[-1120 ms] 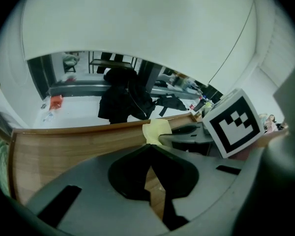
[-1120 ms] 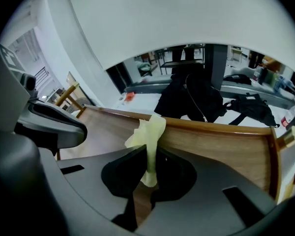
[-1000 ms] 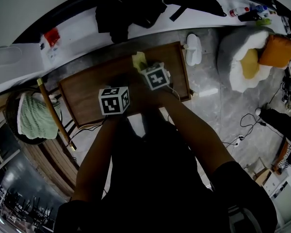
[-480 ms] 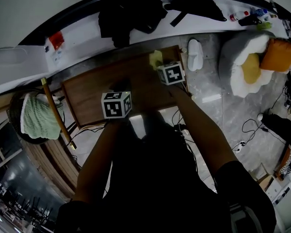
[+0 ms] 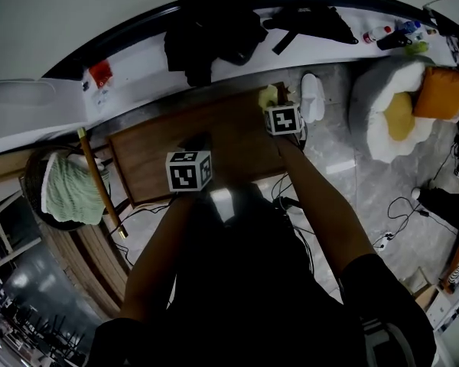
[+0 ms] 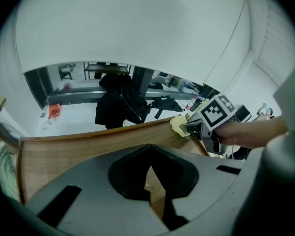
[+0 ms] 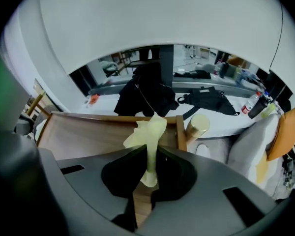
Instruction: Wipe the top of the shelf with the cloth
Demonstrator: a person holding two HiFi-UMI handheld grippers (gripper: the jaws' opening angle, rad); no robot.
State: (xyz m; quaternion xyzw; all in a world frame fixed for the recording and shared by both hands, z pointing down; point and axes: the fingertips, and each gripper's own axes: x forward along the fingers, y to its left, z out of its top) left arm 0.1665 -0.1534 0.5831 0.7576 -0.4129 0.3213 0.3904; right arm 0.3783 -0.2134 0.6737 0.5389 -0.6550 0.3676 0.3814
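Shelf [image 5: 161, 147]: flat rectangular top in smooth brown wood grain with a raised edge strip, standing against a white ledge.

Cloth [image 5: 269, 96]: thin, soft, pale yellow and crumpled. It lies at the shelf's far right corner, pinched in a vertical fold with its loose end flared on the wood.

Right gripper [image 5: 275, 103]: grey moulded jaws clamped on the cloth [image 7: 147, 132]. Its cube bears black-and-white square markers, patterns only, no lettering.

Left gripper [image 5: 195, 141]: same make, jaws pressed together with nothing between them, over the middle of the shelf [image 6: 64, 151].

Black garments [image 5: 210, 33]: limp heap on the ledge.

Bottles [image 5: 376, 32]: labels too small to read.

Green towel [image 5: 67, 189]: ribbed, draped in a round basket.
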